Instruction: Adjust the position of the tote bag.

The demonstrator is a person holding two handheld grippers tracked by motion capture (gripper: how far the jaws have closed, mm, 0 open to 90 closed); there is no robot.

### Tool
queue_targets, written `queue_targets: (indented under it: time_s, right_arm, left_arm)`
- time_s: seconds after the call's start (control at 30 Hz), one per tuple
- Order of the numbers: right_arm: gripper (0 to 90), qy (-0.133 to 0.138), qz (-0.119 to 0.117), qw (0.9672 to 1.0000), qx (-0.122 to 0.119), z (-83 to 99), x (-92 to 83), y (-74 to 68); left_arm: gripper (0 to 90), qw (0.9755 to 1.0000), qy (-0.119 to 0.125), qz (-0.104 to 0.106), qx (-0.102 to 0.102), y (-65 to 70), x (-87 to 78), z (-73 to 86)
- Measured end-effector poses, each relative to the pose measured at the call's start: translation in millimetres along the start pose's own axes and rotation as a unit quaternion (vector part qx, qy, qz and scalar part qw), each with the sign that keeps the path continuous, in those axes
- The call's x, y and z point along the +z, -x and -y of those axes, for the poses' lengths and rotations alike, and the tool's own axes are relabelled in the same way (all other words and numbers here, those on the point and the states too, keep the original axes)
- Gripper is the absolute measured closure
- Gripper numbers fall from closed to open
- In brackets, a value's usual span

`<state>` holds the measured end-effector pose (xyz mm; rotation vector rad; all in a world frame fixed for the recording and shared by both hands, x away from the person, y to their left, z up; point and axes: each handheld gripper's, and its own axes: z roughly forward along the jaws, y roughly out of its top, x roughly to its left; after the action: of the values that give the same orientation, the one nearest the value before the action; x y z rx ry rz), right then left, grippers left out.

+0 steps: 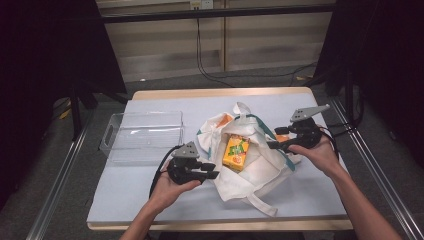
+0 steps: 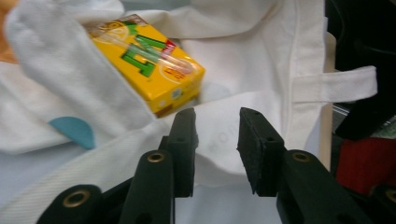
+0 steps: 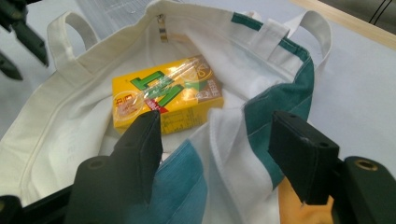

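Pale blue cloth covers the table (image 1: 150, 195), with dark curtains and a grey floor behind it. At the middle lies a white tote bag (image 1: 260, 170) with teal patches, its mouth spread wide. Inside it rests a yellow drink carton (image 1: 236, 152), lying flat with its straw on top. A clear plastic tray (image 1: 142, 136) stands left of the bag, just beside it. The left gripper (image 1: 212, 175) sits at the bag's near left edge, its jaws parted, with nothing pinched between them. The right gripper (image 1: 274, 145) hangs over the bag's right rim, its jaws spread wide above the fabric and clamped on nothing.
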<state>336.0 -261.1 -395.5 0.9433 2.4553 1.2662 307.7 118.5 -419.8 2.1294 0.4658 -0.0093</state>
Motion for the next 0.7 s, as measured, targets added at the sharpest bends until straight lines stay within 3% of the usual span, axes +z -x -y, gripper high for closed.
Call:
queue_targets:
  time_s: [0.07,0.27,0.3,0.43,0.63,0.7]
  right_arm:
    - [32.8,0.006,-0.001,1.0,0.005,6.2,-6.4,-1.8]
    - [27.1,0.012,-0.006,0.9999,0.001,8.4,-15.8,-9.4]
    - [25.8,0.015,-0.006,0.9999,0.0,8.5,-19.5,-13.6]
    - [25.2,0.006,-0.002,1.0,-0.004,12.2,-24.0,-19.6]
    - [28.4,-0.012,-0.001,0.9999,0.006,24.9,-20.1,-20.9]
    - [32.8,-0.021,0.003,0.9997,0.011,29.5,-16.0,-20.0]
  left_arm:
    - [61.4,0.9999,-0.01,0.002,-0.009,-11.1,0.9,-2.0]
    - [56.0,0.9997,-0.014,-0.021,-0.004,-18.5,0.4,-11.7]
    - [55.2,0.9997,-0.001,-0.024,-0.009,-20.3,-1.2,-16.0]
    - [52.4,0.9993,-0.004,-0.035,-0.008,-25.1,-3.8,-23.2]
    - [42.8,0.9983,-0.001,-0.053,-0.026,-48.2,9.0,-39.7]
    - [39.8,0.9977,-0.011,-0.06,-0.03,-53.3,15.7,-44.7]
